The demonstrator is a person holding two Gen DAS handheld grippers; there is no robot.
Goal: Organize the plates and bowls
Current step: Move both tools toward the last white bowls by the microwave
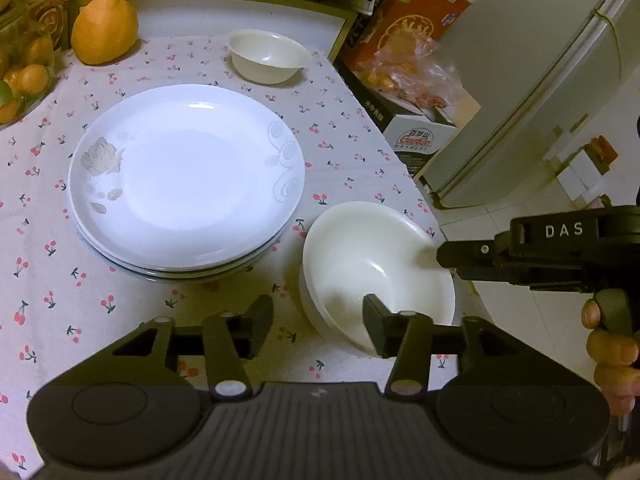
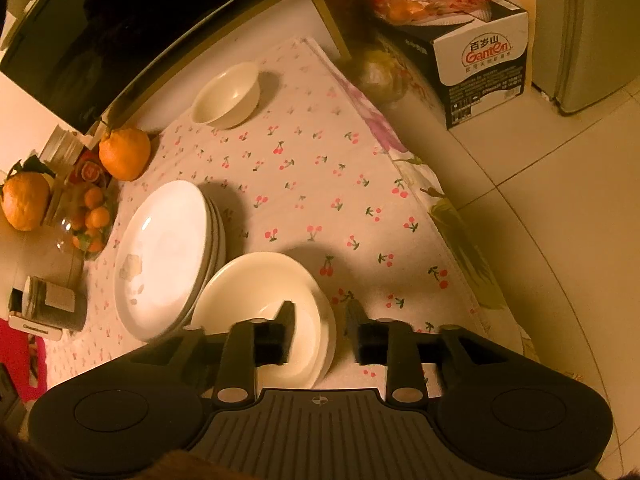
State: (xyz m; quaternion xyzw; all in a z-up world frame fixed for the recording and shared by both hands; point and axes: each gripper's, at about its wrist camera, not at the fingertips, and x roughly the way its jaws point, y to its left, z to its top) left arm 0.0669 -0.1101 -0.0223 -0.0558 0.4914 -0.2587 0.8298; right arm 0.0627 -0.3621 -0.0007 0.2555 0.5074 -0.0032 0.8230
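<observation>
A stack of white plates (image 1: 188, 176) (image 2: 164, 256) sits mid-table on the cherry-print cloth (image 1: 340, 132). To its right stands a stack of cream bowls (image 1: 376, 264) (image 2: 256, 292). My left gripper (image 1: 318, 320) is open astride the stack's near rim, with one finger inside the top bowl and one outside, and a gap around the rim. My right gripper (image 2: 320, 320) (image 1: 448, 258) straddles the opposite rim, also open, its pads not pressing. A single cream bowl (image 1: 270, 56) (image 2: 226, 96) sits alone at the far end of the cloth.
A large orange (image 1: 105, 28) and a glass jar of small oranges (image 1: 24, 80) stand at the far left. The table edge runs just right of the bowls. Beyond it are a Ganten box (image 2: 484, 76), a bag of fruit (image 1: 404, 72) and a fridge (image 1: 540, 100).
</observation>
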